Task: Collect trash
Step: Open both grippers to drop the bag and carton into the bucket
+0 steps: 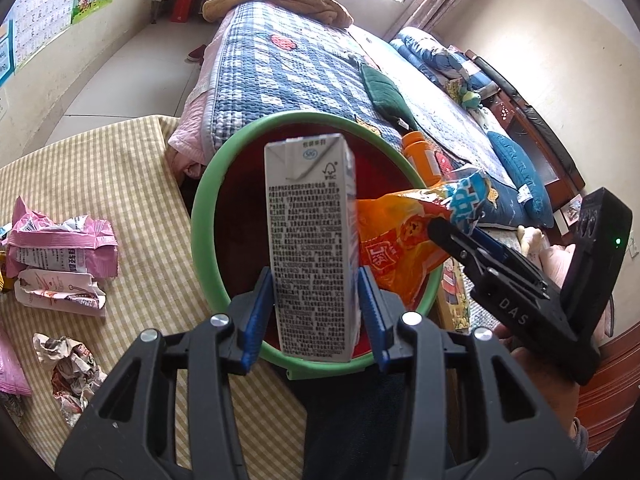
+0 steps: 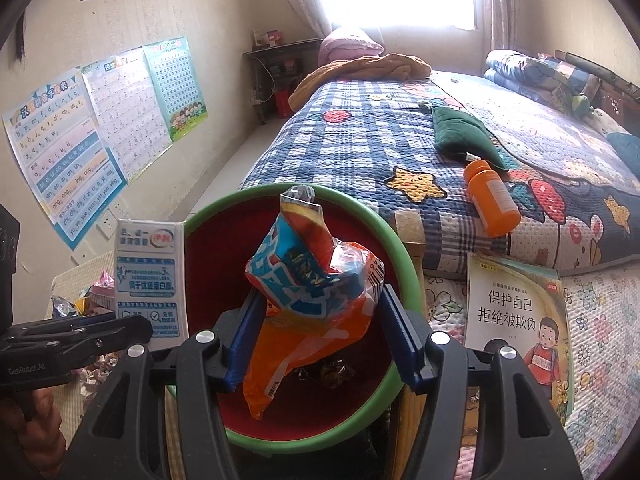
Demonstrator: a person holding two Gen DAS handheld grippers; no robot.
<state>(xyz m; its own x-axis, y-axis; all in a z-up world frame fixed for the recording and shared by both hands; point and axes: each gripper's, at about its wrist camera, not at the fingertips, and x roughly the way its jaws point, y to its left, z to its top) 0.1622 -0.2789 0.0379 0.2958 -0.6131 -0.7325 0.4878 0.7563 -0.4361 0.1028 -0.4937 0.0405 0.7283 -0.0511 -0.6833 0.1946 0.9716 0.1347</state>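
Observation:
My left gripper (image 1: 316,308) is shut on a grey milk carton (image 1: 310,240), held upright over the red bin with a green rim (image 1: 208,184). The carton also shows in the right wrist view (image 2: 150,280). My right gripper (image 2: 316,332) is shut on an orange and blue snack bag (image 2: 308,292), held over the same bin (image 2: 404,248). The bag (image 1: 400,240) and the right gripper (image 1: 452,232) show at the right of the left wrist view. Dark scraps lie at the bin's bottom (image 2: 332,372).
Pink wrappers (image 1: 60,248) and crumpled paper (image 1: 72,368) lie on the checked tablecloth (image 1: 140,184) to the left. A bed with a plaid quilt (image 2: 360,136) stands behind the bin, with an orange bottle (image 2: 494,204) on it. A children's book (image 2: 516,320) lies at right.

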